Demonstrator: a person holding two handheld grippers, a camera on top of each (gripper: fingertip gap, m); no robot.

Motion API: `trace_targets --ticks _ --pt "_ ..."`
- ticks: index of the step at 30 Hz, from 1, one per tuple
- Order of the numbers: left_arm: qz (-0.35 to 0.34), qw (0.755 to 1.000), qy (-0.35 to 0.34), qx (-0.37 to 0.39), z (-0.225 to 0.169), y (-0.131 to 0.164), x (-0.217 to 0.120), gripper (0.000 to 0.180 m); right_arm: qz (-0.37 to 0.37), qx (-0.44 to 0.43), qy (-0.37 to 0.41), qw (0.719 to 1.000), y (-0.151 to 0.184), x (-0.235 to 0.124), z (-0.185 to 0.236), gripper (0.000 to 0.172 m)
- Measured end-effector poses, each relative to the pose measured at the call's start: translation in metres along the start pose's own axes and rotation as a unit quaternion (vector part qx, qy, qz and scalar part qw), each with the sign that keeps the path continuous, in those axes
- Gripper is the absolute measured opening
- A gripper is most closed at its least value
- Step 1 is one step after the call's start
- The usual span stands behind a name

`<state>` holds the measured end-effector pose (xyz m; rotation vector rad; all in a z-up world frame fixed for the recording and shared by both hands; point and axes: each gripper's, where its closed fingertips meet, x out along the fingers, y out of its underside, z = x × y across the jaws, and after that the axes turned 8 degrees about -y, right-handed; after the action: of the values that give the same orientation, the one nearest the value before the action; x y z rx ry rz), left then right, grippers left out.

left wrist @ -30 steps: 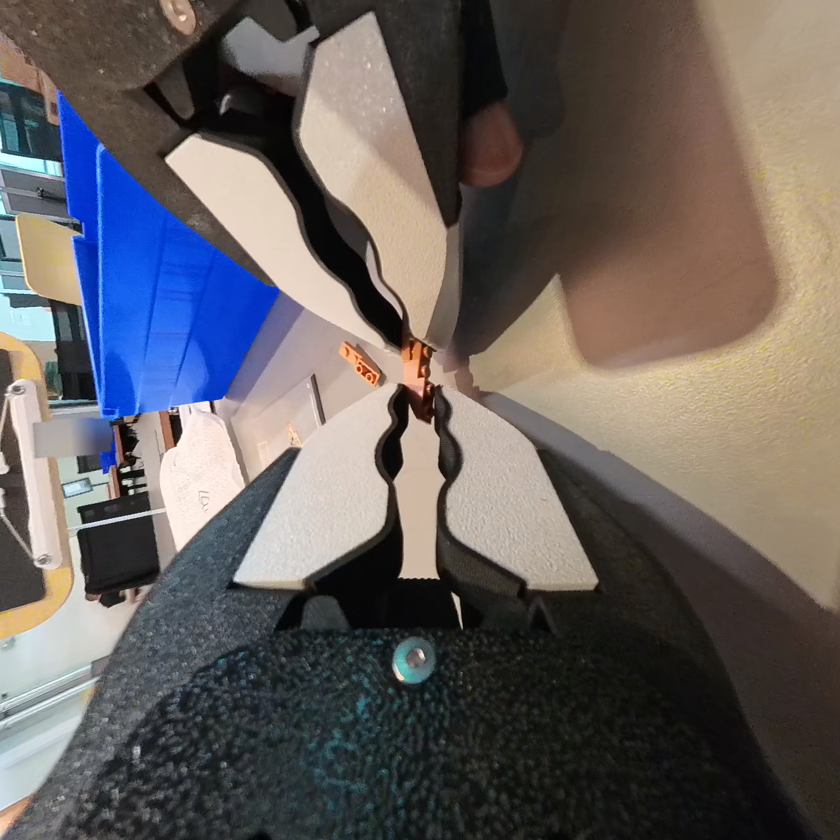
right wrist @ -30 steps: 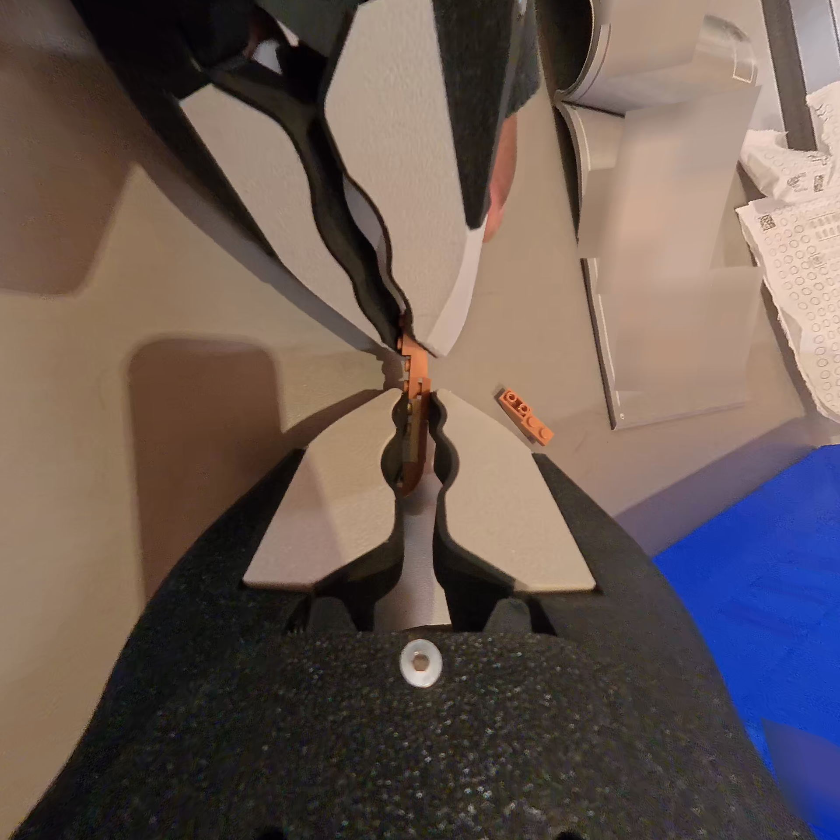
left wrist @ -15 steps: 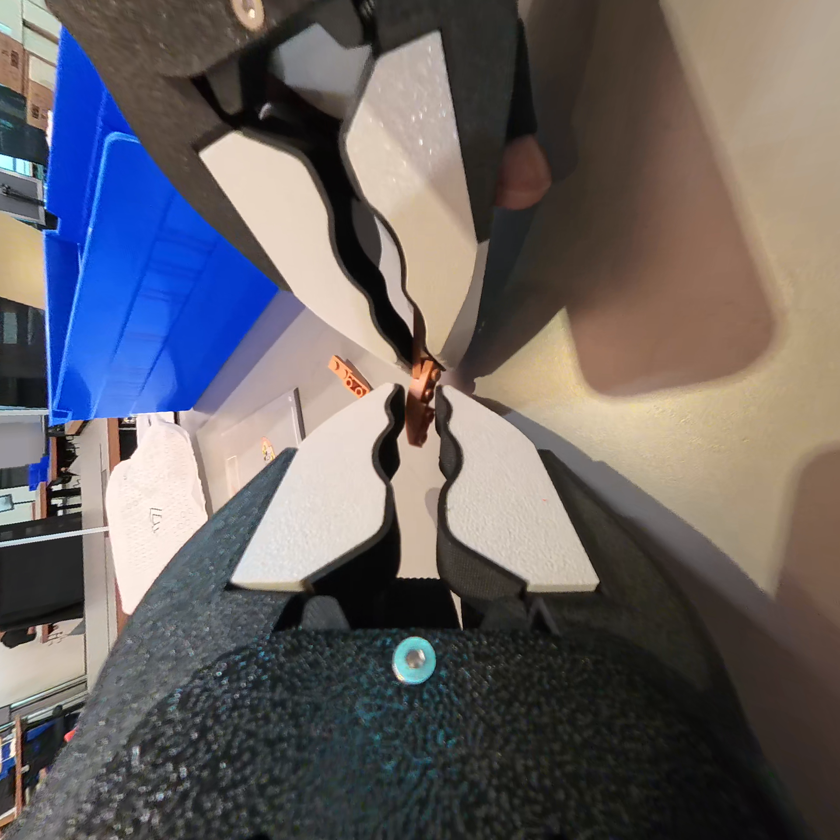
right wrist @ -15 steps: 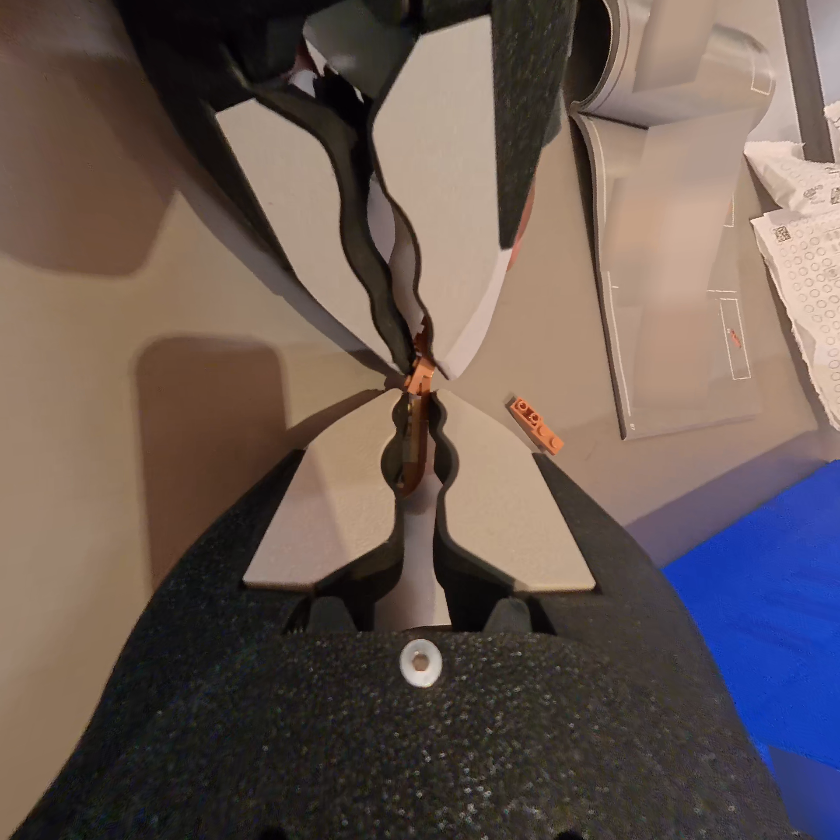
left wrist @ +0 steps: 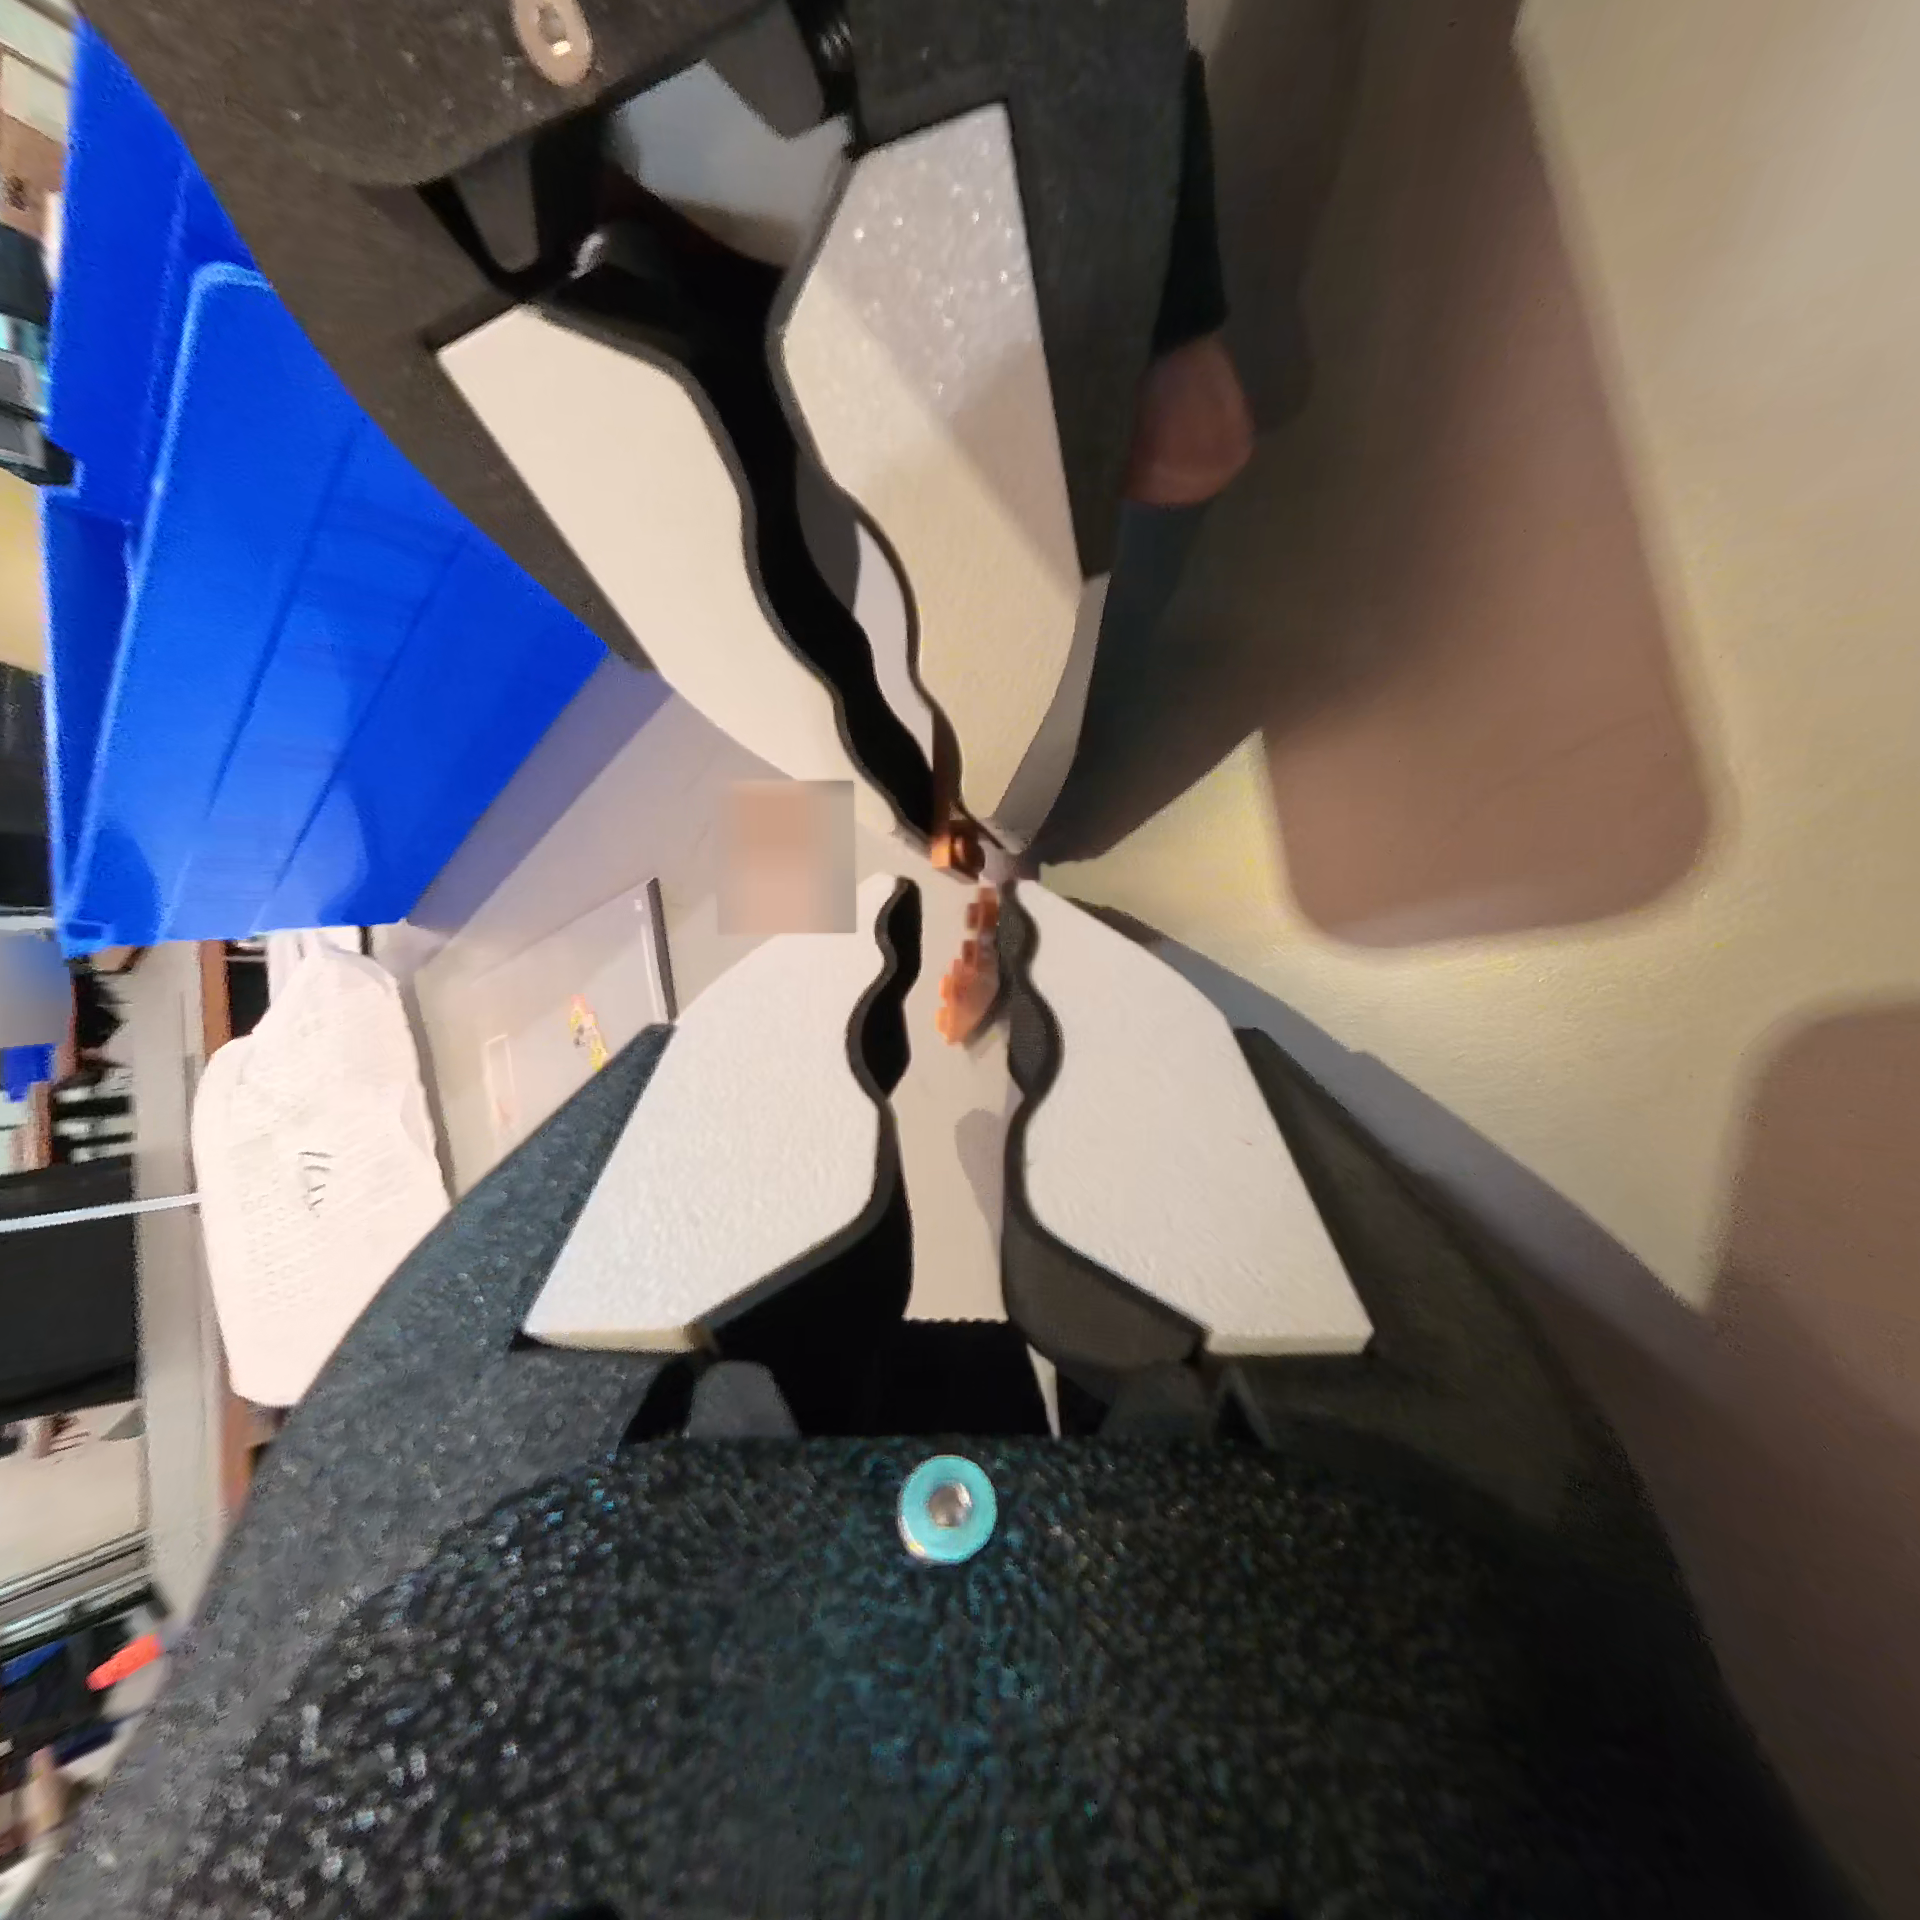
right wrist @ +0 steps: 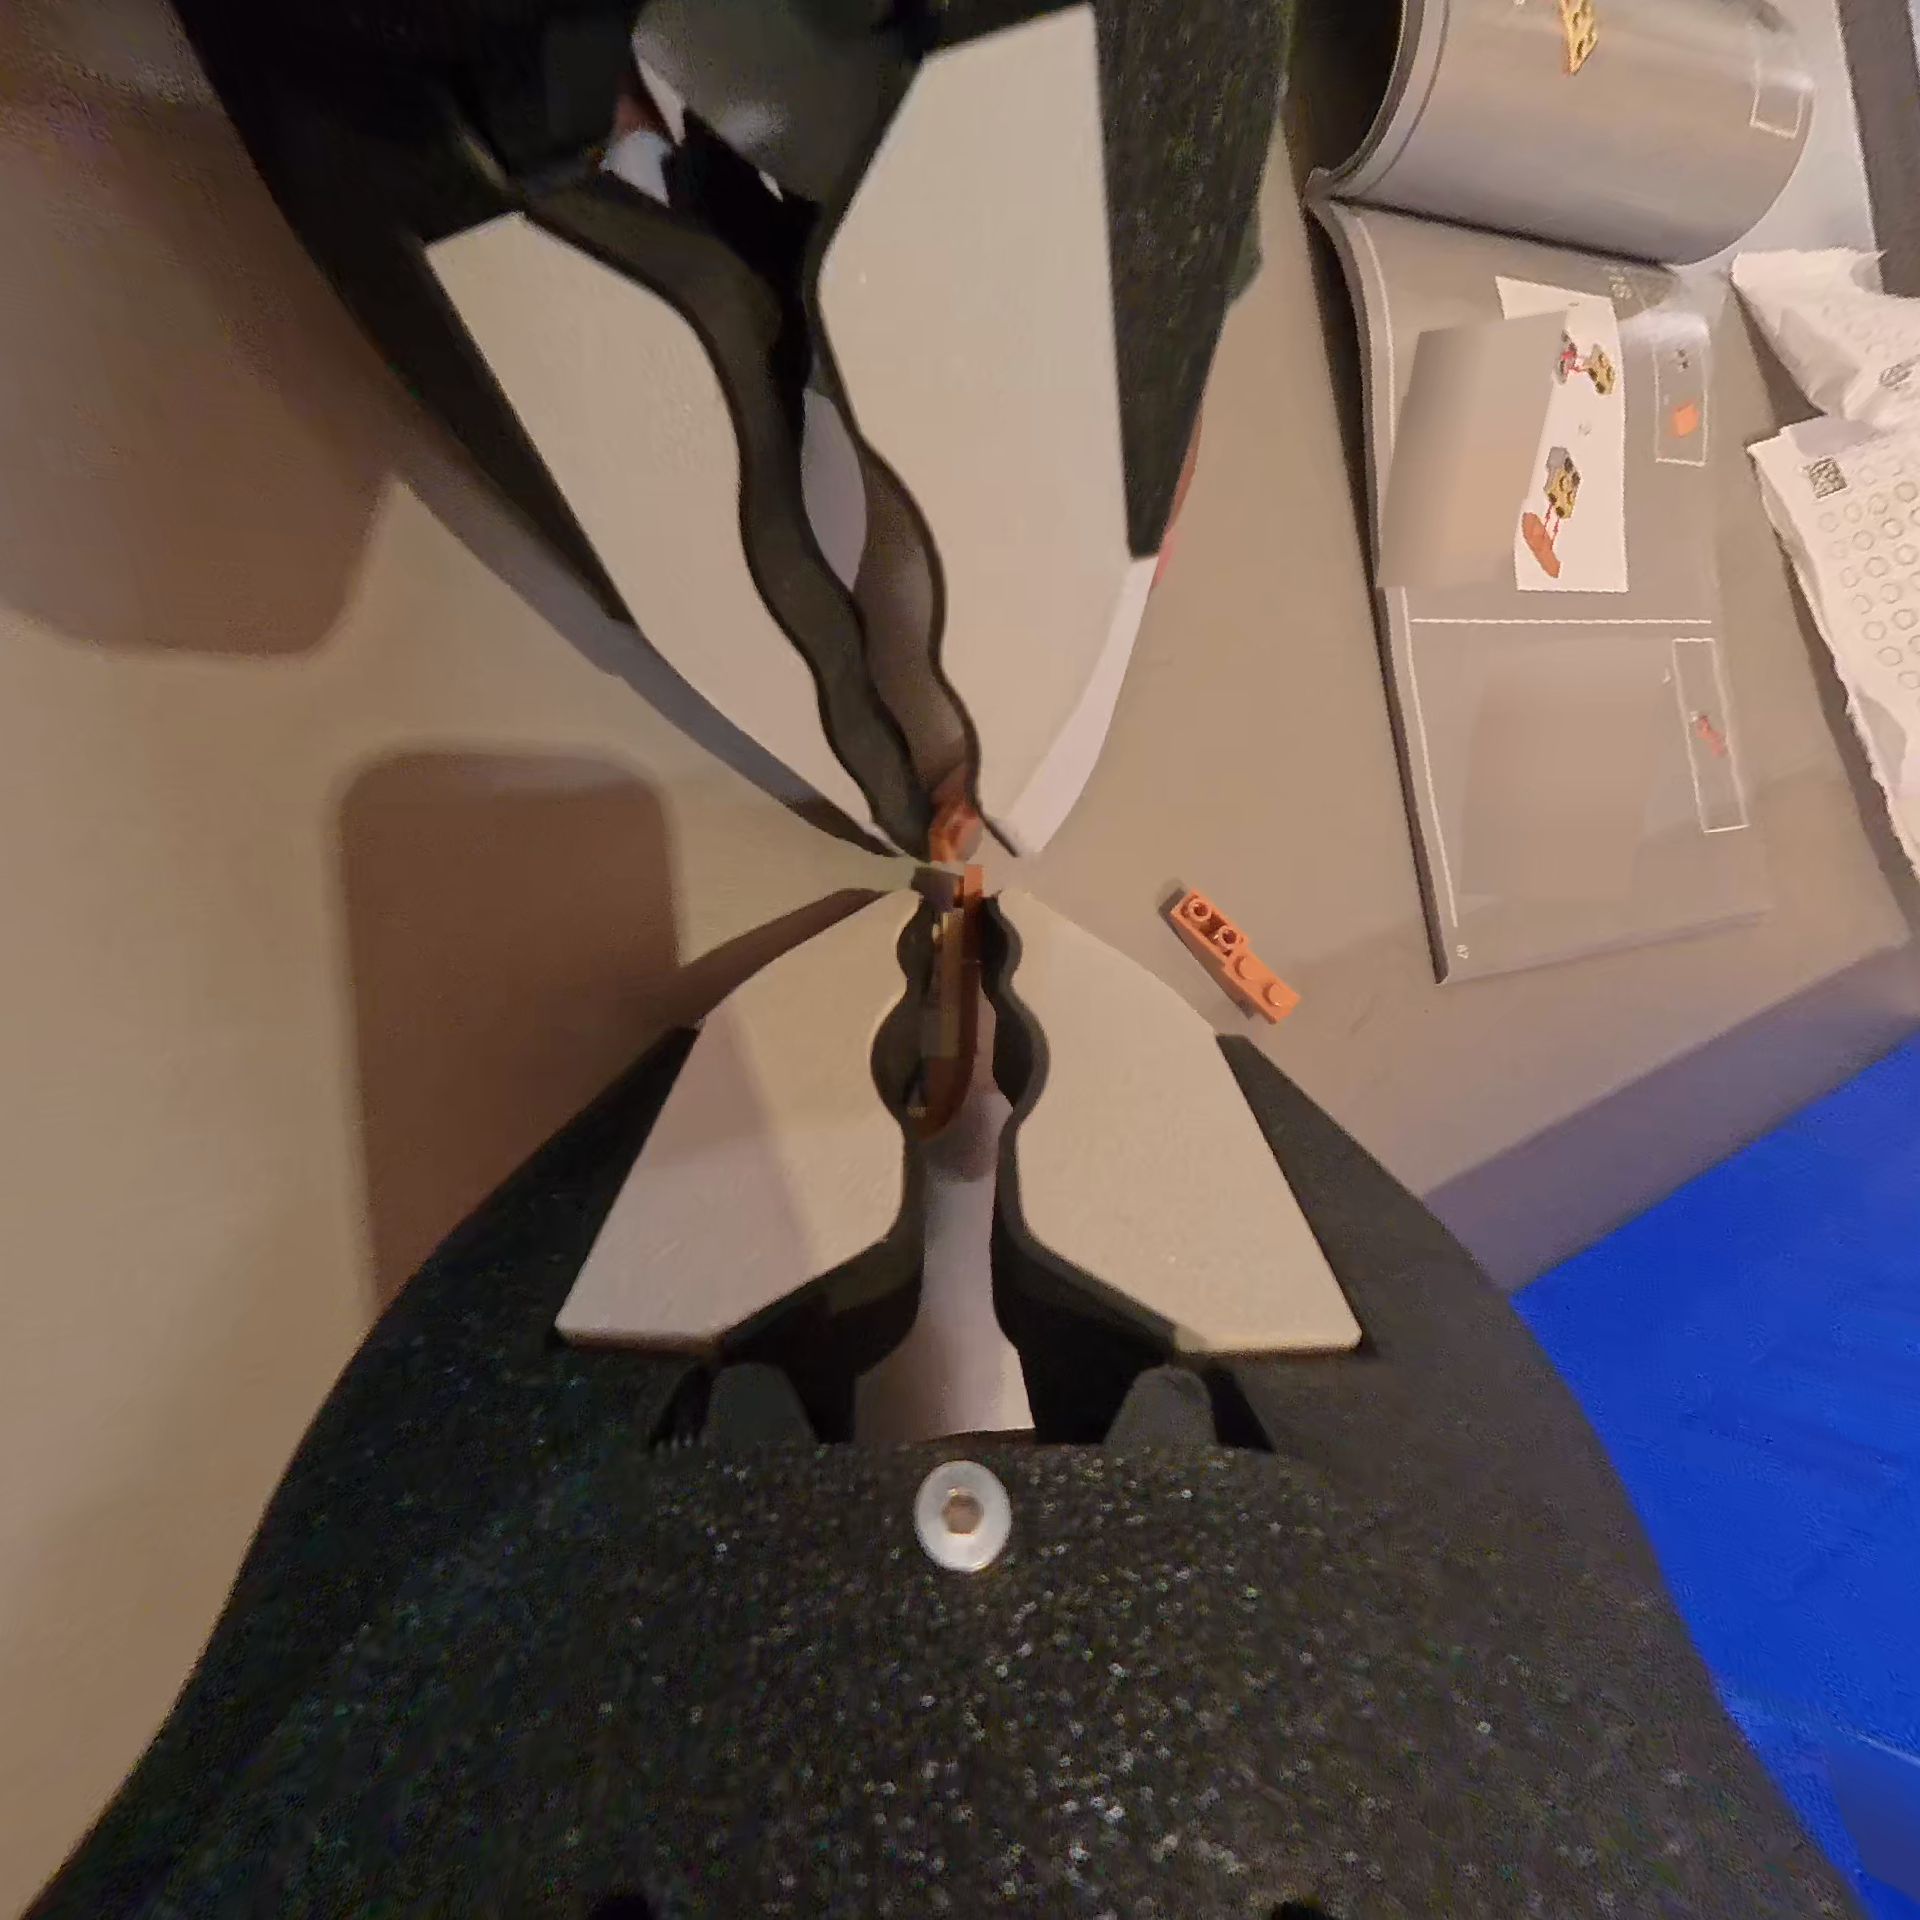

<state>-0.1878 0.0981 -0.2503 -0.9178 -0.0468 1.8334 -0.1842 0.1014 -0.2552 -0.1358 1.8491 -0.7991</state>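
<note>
Glossy plastic brick (right wrist: 1232, 958), seemingly matt table (right wrist: 208, 1039)

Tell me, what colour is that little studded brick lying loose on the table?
Orange, clearest in the right wrist view.

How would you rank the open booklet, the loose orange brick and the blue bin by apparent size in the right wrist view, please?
1. Open booklet; the blue bin looks similar but is cut off, so unsure.
2. Loose orange brick, clearly smallest.

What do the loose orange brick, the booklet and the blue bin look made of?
Orange brick: moulded hard plastic, smooth semi-gloss, with round studs. Booklet: printed paper, grey pages that curl at the fold. Blue bin: likely plastic, with a dull sheen and ribbed walls.
</note>
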Motion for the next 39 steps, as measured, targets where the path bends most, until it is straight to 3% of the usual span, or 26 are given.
trace_targets --ticks 3,12,18,27,31,39 --pt "-0.007 0.999 0.026 -0.034 -0.003 0.001 -0.001 0.020 -0.006 0.014 -0.019 1.000 0.001 0.000 0.001 0.008" --pt "-0.021 0.999 0.018 -0.032 -0.004 -0.002 0.001 0.014 -0.067 0.020 -0.051 0.996 -0.011 -0.006 0.005 0.008" --pt "-0.038 0.994 0.017 -0.104 0.008 -0.003 -0.003 0.019 -0.164 0.043 -0.039 0.985 -0.026 -0.023 -0.008 0.008" --pt "-0.151 0.938 0.073 -0.304 0.028 -0.029 -0.019 0.023 -0.389 0.155 -0.083 0.905 -0.061 -0.065 -0.024 0.008" --pt "-0.193 0.911 0.094 -0.352 0.031 -0.040 -0.024 0.022 -0.416 0.152 -0.092 0.892 -0.067 -0.065 -0.018 0.008" --pt "-0.224 0.892 0.123 -0.373 0.028 -0.045 -0.027 0.010 -0.442 0.174 -0.104 0.874 -0.067 -0.067 -0.020 0.008"
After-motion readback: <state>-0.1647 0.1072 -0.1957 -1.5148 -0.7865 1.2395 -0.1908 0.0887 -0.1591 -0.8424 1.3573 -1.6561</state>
